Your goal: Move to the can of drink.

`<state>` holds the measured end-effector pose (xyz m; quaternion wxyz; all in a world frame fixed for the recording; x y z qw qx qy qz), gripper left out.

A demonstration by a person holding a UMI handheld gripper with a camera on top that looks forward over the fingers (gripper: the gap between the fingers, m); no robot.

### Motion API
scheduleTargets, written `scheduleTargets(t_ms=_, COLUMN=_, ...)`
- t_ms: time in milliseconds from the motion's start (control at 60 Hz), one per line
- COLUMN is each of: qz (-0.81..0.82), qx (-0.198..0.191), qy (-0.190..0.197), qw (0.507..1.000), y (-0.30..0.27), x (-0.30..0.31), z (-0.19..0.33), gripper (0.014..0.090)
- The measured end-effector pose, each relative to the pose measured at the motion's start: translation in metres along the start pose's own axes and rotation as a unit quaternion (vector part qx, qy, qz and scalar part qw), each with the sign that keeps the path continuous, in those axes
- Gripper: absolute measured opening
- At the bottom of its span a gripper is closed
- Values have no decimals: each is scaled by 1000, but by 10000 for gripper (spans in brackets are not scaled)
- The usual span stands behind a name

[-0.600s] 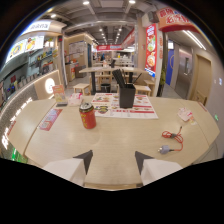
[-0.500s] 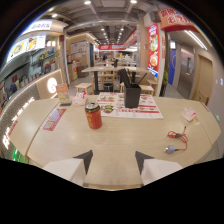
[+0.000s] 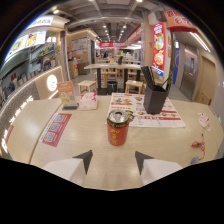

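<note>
A short red metal drink can with a silver top and gold lettering [image 3: 118, 128] stands upright on the pale beige round worktop [image 3: 85, 137], out in the open part of the surface and nearer its near edge than its far edge. The gripper [image 3: 113, 161] is held with its jaws spread wide, nothing between them; the can sits just ahead of the dark fingertips [image 3: 86, 159], roughly on the line of the gap and apart from both.

The chief risk is judged to be a knock. The can is narrow and tall for its base, so it could be tipped or pushed across the smooth worktop if the approach is carried too far or drifts sideways and one fingertip meets its wall. If the jaws were brought in too low, the worktop itself could be scraped.

Behind the can, toward the far edge, a printed paper menu sheet with food pictures [image 3: 150, 111] lies flat, and a black square holder filled with dark utensils [image 3: 154, 98] stands on it. A can shoved forward could slide onto the sheet or against the holder. A red rectangular printed card [image 3: 56, 128] lies flat toward the left edge, well apart from the line of approach, and is unlikely to be disturbed.
</note>
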<state>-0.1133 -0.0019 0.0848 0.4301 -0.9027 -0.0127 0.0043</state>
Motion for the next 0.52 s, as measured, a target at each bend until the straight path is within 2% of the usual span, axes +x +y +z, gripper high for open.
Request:
scheduleTargets(t_ms=200, qz=5, qx=-6, qy=24, qw=1000, y=-17, x=2, z=43, gripper=845)
scheduleTargets(t_ms=517, qz=0, qx=-3, qy=36, qw=999, y=-23, x=8, z=53, gripper=846)
